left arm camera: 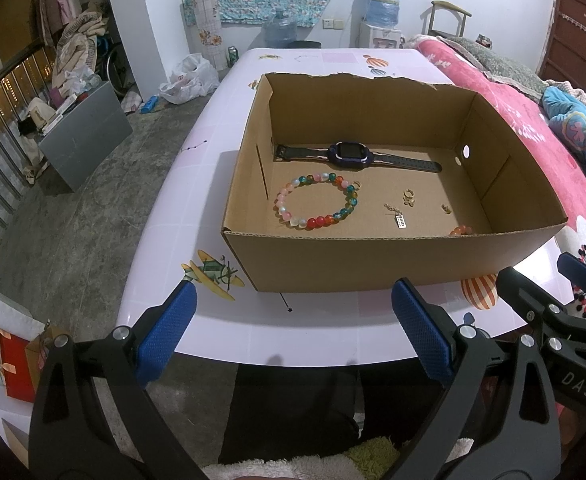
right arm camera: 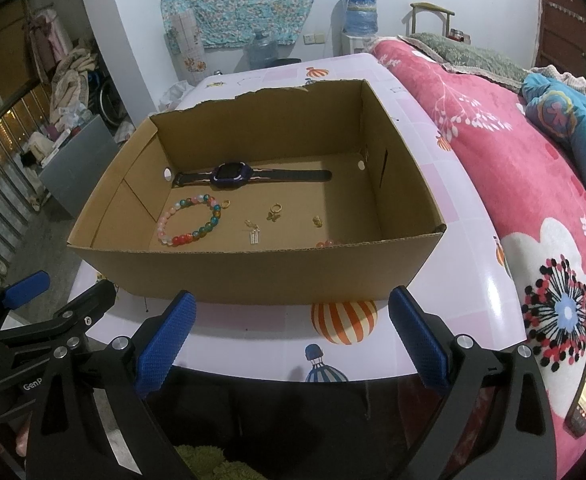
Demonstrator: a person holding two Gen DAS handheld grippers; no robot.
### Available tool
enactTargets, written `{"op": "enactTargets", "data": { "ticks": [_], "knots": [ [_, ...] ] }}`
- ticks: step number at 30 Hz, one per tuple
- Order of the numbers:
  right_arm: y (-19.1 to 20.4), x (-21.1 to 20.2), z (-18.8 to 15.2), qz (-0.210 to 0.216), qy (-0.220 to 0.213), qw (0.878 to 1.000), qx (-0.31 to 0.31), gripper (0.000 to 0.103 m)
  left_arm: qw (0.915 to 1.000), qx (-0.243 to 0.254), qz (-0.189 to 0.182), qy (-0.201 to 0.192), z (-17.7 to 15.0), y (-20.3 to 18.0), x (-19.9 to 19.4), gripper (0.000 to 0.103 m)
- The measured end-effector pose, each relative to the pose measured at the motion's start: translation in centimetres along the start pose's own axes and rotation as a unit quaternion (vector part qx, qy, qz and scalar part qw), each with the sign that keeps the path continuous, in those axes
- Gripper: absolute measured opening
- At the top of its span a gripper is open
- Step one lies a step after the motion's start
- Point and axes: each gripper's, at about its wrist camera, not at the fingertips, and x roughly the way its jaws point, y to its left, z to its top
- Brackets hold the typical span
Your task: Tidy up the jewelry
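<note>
Left claw (left arm camera: 293,320) and right claw (right arm camera: 291,320) both spread empty, cardboard box (left arm camera: 373,258) just ahead, bead bracelet (left arm camera: 317,200) inside

A pale pink table (left arm camera: 197,168) printed with balloons and planes carries one open cardboard box (left arm camera: 373,264).

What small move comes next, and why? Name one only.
Probably carry the left tool forward over the near wall of the cardboard box and lower it toward the beaded bracelet. Both tools are open and empty, short of the box, and the bracelet is the largest piece lying free on the left of the floor, clear of the watch.
</note>
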Motion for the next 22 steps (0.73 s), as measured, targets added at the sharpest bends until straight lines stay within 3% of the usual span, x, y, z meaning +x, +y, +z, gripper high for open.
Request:
{"op": "enactTargets", "data": {
  "ticks": [22],
  "knots": [
    [0.06,-0.02,-0.1,-0.001,-0.001,1.0,0.0,0.094,1.0,-0.001,0.001,0.003,0.24,0.45,-0.45,0.094]
  ]
}}
